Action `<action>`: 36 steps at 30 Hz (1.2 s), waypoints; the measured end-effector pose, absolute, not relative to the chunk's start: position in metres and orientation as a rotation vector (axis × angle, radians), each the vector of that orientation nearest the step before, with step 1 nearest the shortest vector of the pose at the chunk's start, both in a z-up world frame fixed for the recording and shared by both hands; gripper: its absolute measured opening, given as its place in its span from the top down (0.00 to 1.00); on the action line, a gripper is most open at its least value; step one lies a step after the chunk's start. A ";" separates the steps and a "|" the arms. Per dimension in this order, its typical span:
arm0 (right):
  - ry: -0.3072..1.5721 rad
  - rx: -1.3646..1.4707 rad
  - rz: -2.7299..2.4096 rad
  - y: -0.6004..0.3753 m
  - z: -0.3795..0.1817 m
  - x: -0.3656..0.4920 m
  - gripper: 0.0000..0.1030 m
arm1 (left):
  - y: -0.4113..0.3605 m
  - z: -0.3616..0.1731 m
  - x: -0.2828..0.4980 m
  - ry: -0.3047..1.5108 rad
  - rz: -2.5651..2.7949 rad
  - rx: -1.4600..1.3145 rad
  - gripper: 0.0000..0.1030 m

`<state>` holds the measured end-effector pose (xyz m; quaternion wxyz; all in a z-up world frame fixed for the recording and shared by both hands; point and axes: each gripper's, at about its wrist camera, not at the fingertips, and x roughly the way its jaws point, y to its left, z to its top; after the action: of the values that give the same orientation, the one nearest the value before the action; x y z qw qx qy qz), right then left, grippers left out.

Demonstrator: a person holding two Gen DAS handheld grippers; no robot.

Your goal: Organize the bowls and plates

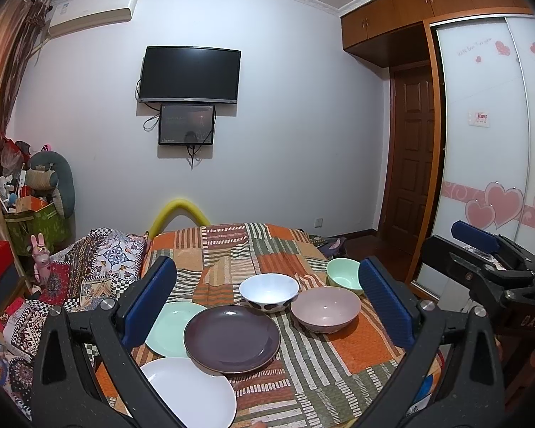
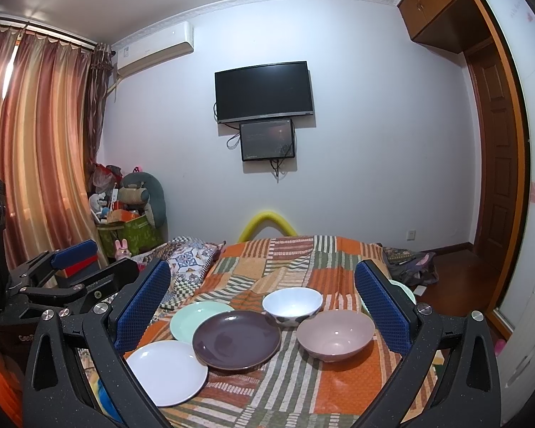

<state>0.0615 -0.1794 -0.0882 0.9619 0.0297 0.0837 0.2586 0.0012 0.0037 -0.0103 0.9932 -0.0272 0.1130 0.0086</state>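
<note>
Between open left tongs [image 1: 267, 296], purple plate [image 1: 232, 339], untouched

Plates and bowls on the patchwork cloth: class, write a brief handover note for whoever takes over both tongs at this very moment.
Left tongs: open, empty, above the cloth.
Right tongs: open, empty, likewise.
Plates, on the left: the purple plate overlaps the green plate and the white plate.
Bowls, on the right: white bowl, pink bowl, and green bowl farthest right, mostly hidden behind a tong finger in the right wrist view.
Done: nothing stacked or gripped.
Left: probably stack the three plates together and nest the three bowls.
</note>
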 end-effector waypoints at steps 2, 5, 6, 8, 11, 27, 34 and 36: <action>0.182 0.064 0.520 -0.178 -0.092 0.065 0.00 | 0.004 -0.013 0.004 0.237 0.009 -0.055 0.00; 0.219 0.065 0.516 -0.176 -0.099 0.075 0.00 | 0.007 -0.020 0.010 0.247 0.006 -0.049 0.00; 0.240 0.061 0.511 -0.174 -0.103 0.081 0.00 | 0.008 -0.023 0.012 0.253 0.006 -0.045 0.00; 0.272 0.057 0.506 -0.172 -0.112 0.090 0.00 | 0.010 -0.030 0.018 0.276 0.008 -0.039 0.00; 0.323 0.061 0.499 -0.169 -0.126 0.104 0.00 | 0.017 -0.044 0.032 0.323 0.011 -0.040 0.00; 0.582 0.057 0.515 -0.144 -0.184 0.175 0.13 | 0.109 -0.141 0.123 0.649 0.111 -0.151 0.40; 0.676 0.022 0.549 -0.123 -0.207 0.201 0.32 | 0.137 -0.169 0.152 0.727 0.102 -0.126 0.55; 0.712 0.020 0.564 -0.117 -0.216 0.209 0.35 | 0.147 -0.178 0.163 0.747 0.085 -0.148 0.56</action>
<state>0.2089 -0.1167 -0.2162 0.8987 0.0095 0.3438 0.2723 0.1627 0.1465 -0.1776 0.9275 -0.0724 0.3643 0.0413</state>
